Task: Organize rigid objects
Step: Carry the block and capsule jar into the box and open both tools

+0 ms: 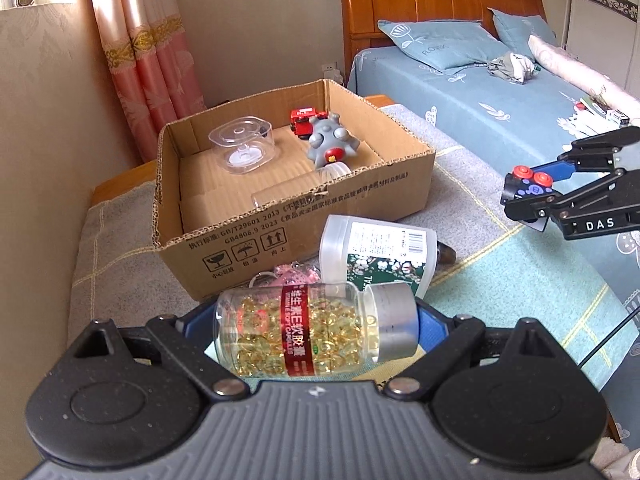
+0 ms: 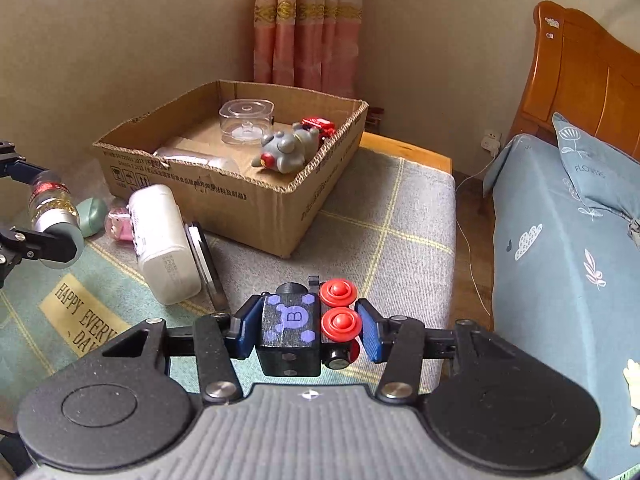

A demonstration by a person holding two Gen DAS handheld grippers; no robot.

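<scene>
1. Left wrist view: the left gripper (image 1: 316, 328) is holding the capsule bottle (image 1: 304, 330) crosswise between its blue pads, base at one pad and silver cap at the other, jaws standing wide around its length. The bottle appears to be hanging clear of the blanket (image 1: 500, 280). The cardboard box (image 1: 288, 216) is sitting just ahead, already containing a clear plastic case (image 1: 244, 146), a grey toy (image 1: 332, 144) and a red toy car (image 1: 306, 120). A white jar (image 1: 376, 252) is lying on its side between the bottle and the box wall. Off to the right, the right gripper (image 1: 528, 196) is carrying the black toy block (image 1: 530, 186).

2. Right wrist view: the right gripper (image 2: 306, 330) is clamping the black toy block (image 2: 290, 328) across its width, one pad pressing the black face and the other pad sitting against the red wheels (image 2: 340, 308). The block is sitting squarely between the fingertips, above the blanket (image 2: 400, 240). The cardboard box (image 2: 256, 200) is lying ahead and slightly left.

3. Step in hand, as I judge it: both hands are carrying picked items toward the box. The next move calls for bringing each gripper over the rim, lowering into a free patch of the floor, and opening; the lying jar is crowding the left approach.
</scene>
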